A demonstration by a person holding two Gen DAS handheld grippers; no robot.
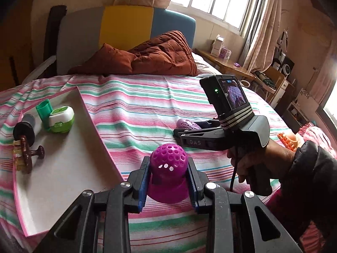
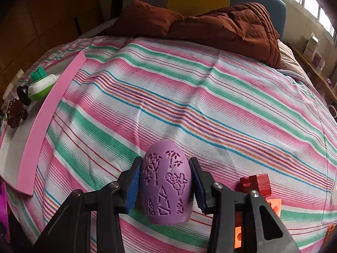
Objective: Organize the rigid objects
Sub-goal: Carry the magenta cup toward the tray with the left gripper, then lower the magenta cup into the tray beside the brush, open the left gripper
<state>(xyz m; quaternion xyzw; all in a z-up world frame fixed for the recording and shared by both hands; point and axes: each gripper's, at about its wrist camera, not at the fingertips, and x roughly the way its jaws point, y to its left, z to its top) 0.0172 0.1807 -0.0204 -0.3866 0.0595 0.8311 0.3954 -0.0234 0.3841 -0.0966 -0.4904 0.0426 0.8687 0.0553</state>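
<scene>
My left gripper (image 1: 168, 181) is shut on a magenta perforated dome piece (image 1: 168, 168), held just above the striped bed right of the pink-rimmed white tray (image 1: 63, 168). My right gripper (image 2: 166, 181) is shut on a lilac egg-shaped shell with cut-out patterns (image 2: 166, 185), above the bedspread; the gripper also shows in the left wrist view (image 1: 183, 128) with the lilac shell (image 1: 187, 124). The tray holds a green and white case (image 1: 61, 119), a green cap (image 1: 43, 109), a black spool (image 1: 24, 129) and a brown knob piece (image 1: 29, 154).
A red wooden block (image 2: 256, 183) and orange plastic pieces (image 2: 273, 207) lie on the bed right of my right gripper. A brown quilt and pillow (image 1: 160, 54) lie at the head of the bed. The tray's pink wall (image 2: 48, 126) stands to the left.
</scene>
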